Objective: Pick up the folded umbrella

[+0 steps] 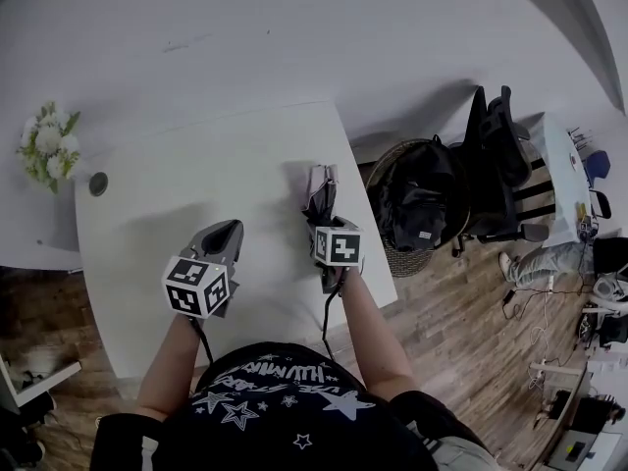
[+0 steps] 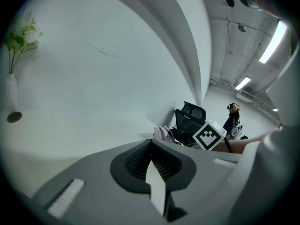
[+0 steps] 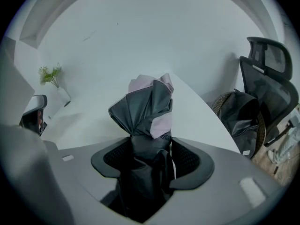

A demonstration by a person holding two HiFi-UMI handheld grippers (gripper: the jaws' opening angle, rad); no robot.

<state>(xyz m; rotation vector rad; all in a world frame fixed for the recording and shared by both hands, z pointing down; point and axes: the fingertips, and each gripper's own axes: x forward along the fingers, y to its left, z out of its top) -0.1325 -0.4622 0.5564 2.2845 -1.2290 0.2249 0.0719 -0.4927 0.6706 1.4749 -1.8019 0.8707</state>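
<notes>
- We judge the task to be at the reach stage: the right gripper is down over the folded umbrella, but the grab itself is not yet made.
- The right tongs stand wide, and the umbrella's dark, bundled body sits between the two pads. The fabric comes close to both pads, yet we see no squeeze on it, so we read this as a straddle and not a grip.
- The left gripper hangs over the bare middle of the white table, well apart from the umbrella. Its tongs are drawn narrow, tips together, with nothing between them, and it has no part in the job so far.
- The umbrella appears to lie on the right part of the table, near the edge that faces the office chair and the wicker basket.
- Its long axis runs away from us, roughly along that table edge and toward the wall.
- The loose grey and pale pink canopy folds flare at the far end. The near end runs down between the jaws and under the right gripper, so we cannot make out the handle.
- What is left, as we see it: close the right tongs on the bundled body, then lift it clear of the table.
</notes>
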